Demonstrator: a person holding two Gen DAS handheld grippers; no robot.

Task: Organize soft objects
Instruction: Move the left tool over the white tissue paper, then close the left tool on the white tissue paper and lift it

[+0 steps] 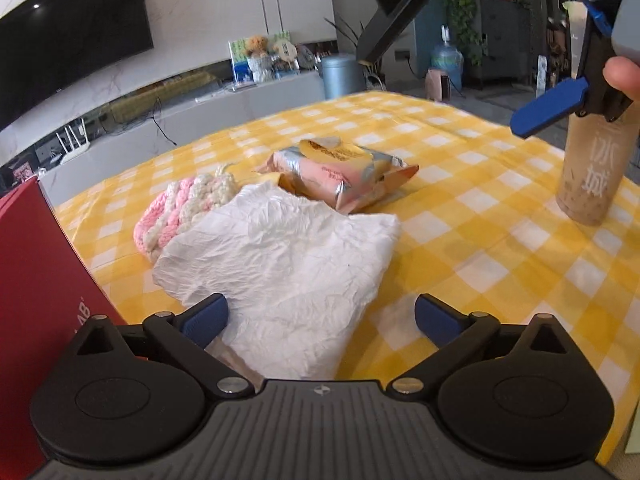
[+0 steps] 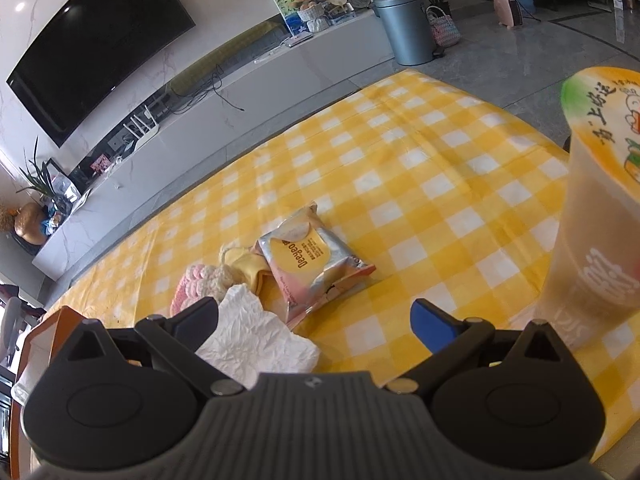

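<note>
A crumpled white tissue (image 1: 280, 264) lies on the yellow checked tablecloth (image 1: 460, 240). My left gripper (image 1: 320, 318) stands open low over its near edge, so part of the tissue lies between the fingers without being pressed. Behind it are a pink and white knitted piece (image 1: 176, 208), a bit of yellow cloth (image 1: 268, 178) and a pack of wet wipes (image 1: 340, 172). My right gripper (image 2: 316, 324) is open with nothing in it, hovering above the tissue (image 2: 256, 340) and the wipes pack (image 2: 312, 268). It shows as the right gripper (image 1: 452, 80) at the top right in the left wrist view.
A tall milk tea cup (image 1: 592, 168) stands on the right, close beside my right gripper's blue finger as the cup (image 2: 592, 240). A red box (image 1: 36, 280) rises at the left edge. A person's finger (image 1: 620, 76) shows on the right gripper's handle. The floor lies beyond the far table edge.
</note>
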